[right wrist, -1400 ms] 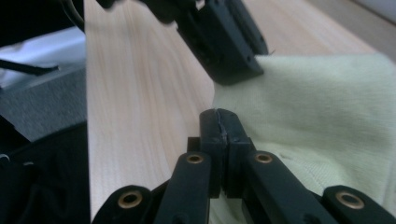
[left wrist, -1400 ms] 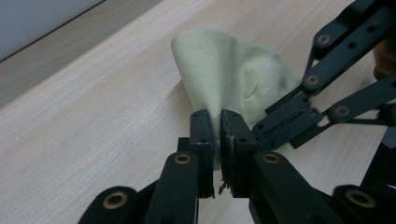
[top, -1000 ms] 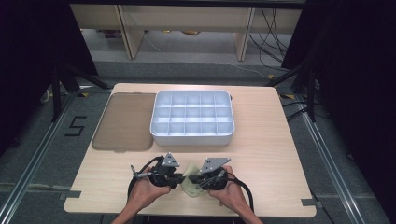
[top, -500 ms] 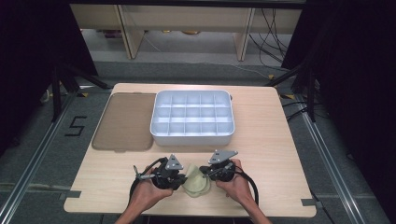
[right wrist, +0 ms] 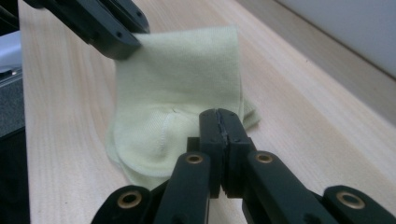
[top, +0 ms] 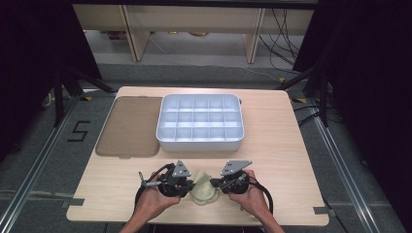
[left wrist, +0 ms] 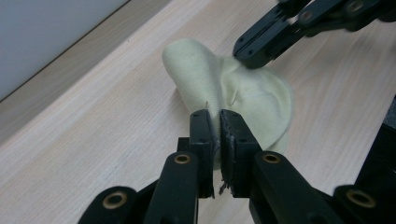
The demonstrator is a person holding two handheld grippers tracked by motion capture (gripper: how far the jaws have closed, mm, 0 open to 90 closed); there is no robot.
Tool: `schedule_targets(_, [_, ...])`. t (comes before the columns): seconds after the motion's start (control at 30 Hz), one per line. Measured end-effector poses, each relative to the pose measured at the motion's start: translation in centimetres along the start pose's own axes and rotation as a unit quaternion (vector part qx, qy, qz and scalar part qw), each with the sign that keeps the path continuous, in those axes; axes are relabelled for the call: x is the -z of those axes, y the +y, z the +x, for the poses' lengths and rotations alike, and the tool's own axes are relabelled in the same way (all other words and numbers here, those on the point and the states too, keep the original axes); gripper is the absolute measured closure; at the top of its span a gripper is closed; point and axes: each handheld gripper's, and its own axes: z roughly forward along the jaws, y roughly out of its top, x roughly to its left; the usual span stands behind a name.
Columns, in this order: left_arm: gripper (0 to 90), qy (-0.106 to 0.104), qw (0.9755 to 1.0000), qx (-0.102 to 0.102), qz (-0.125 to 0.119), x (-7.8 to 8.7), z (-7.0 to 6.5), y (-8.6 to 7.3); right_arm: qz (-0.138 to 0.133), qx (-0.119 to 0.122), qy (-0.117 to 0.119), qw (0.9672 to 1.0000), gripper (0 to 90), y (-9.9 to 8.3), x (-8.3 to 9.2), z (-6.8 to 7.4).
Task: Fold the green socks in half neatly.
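A pale yellow sock (top: 203,190) lies bunched on the wooden table (top: 277,145) near its front edge, between both grippers. My left gripper (top: 191,184) is shut on the sock's left side; in the left gripper view the fabric (left wrist: 252,98) is pinched between the jaws of that gripper (left wrist: 219,123). My right gripper (top: 214,184) is shut on the opposite edge, and its jaws (right wrist: 219,122) are pressed together at the sock's (right wrist: 182,70) lower rim. The sock stands up in a fold between the two grips. A hand holds each gripper.
A white divided box (top: 200,141) with several empty compartments stands at the middle of the table, beyond the grippers. A flat brown lid (top: 130,126) lies to its left. Bare wood stretches to the right of the box.
The right gripper has shifted to the right, away from the left one, and the sock has spread out between them. The left gripper has stayed put.
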Motion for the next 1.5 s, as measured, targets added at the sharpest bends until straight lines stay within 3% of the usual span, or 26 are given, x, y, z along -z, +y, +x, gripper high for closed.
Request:
schedule_targets(0.3, [83.3, -0.006, 0.9995, -0.027, -0.015, -0.2, -1.8, 0.7, 0.010, -0.011, 0.008, 0.9999, 89.4, -0.3, -0.5, -0.2])
schedule_targets(0.5, [83.2, -0.010, 0.9982, -0.060, 0.003, -1.2, -3.4, 1.1, 0.002, -0.021, 0.005, 0.9998, 89.0, -0.3, 0.0, -0.6])
schedule_targets(0.57, [83.2, -0.011, 0.9980, -0.062, 0.006, -1.7, -3.9, 1.1, -0.005, -0.026, 0.002, 0.9997, 89.0, -0.5, 0.4, -0.9])
schedule_targets(0.6, [83.1, -0.011, 0.9971, -0.074, 0.014, -1.9, -4.0, 1.1, -0.007, -0.028, 0.000, 0.9996, 89.0, -0.6, 0.6, -1.1])
schedule_targets(0.73, [83.1, -0.014, 0.9965, -0.080, 0.022, -2.8, -4.6, 1.2, -0.014, -0.036, -0.003, 0.9993, 89.0, -0.6, 1.4, -1.7])
schedule_targets(0.8, [82.9, -0.014, 0.9952, -0.093, 0.026, -3.3, -4.7, 1.2, -0.020, -0.039, -0.007, 0.9990, 89.0, -0.6, 1.8, -2.0])
schedule_targets(0.83, [82.8, -0.015, 0.9957, -0.087, 0.028, -3.5, -4.9, 1.1, -0.025, -0.039, -0.010, 0.9989, 89.0, -0.6, 2.0, -2.0])
schedule_targets(0.87, [82.6, -0.015, 0.9948, -0.096, 0.029, -3.7, -4.9, 1.0, -0.031, -0.039, -0.012, 0.9987, 89.0, -0.5, 2.2, -2.0])
schedule_targets(0.9, [82.5, -0.013, 0.9956, -0.087, 0.031, -3.9, -5.1, 0.9, -0.032, -0.047, -0.007, 0.9983, 89.1, -0.4, 2.5, -1.8])
schedule_targets(0.97, [82.2, -0.013, 0.9957, -0.086, 0.032, -4.1, -5.3, 1.0, -0.048, -0.032, -0.008, 0.9983, 89.1, -0.1, 3.0, -1.7])
schedule_targets(1.03, [82.1, -0.010, 0.9946, -0.098, 0.032, -4.2, -5.4, 1.0, -0.051, -0.040, 0.003, 0.9979, 89.1, 0.2, 3.2, -1.3])
schedule_targets(1.07, [82.0, -0.008, 0.9948, -0.096, 0.033, -4.3, -5.3, 1.0, -0.058, -0.023, 0.003, 0.9980, 89.1, 0.4, 3.2, -1.3])
schedule_targets(1.13, [82.0, -0.012, 0.9952, -0.092, 0.030, -4.3, -5.3, 1.0, -0.057, -0.031, 0.012, 0.9978, 89.1, 0.6, 3.2, -1.0])
schedule_targets(1.17, [81.9, -0.010, 0.9951, -0.093, 0.031, -4.3, -5.2, 1.0, -0.064, -0.023, 0.016, 0.9976, 89.1, 0.7, 3.1, -0.9])
schedule_targets(1.2, [81.9, -0.011, 0.9958, -0.085, 0.031, -4.3, -5.2, 0.9, -0.064, -0.024, 0.021, 0.9975, 89.1, 0.7, 2.9, -0.9])
schedule_targets(1.23, [81.9, -0.016, 0.9954, -0.087, 0.036, -4.3, -5.2, 1.0, -0.058, -0.039, 0.025, 0.9973, 89.1, 0.8, 2.9, -0.6])
schedule_targets(1.27, [81.8, -0.016, 0.9957, -0.085, 0.035, -4.3, -5.2, 1.0, -0.064, -0.032, 0.026, 0.9971, 89.1, 0.8, 2.7, -0.6])
schedule_targets(1.3, [81.8, -0.018, 0.9959, -0.082, 0.034, -4.3, -5.2, 0.9, -0.061, -0.040, 0.032, 0.9968, 89.1, 0.8, 2.4, -0.4])
schedule_targets(1.4, [81.5, -0.016, 0.9952, -0.090, 0.035, -4.2, -5.1, 1.0, -0.050, -0.019, 0.043, 0.9976, 89.1, 0.8, 1.7, -0.2])
schedule_targets(1.5, [80.2, -0.018, 0.9955, -0.088, 0.031, -4.2, -5.1, 0.9, -0.022, -0.012, 0.026, 0.9993, 89.9, 0.5, 1.0, -0.4])
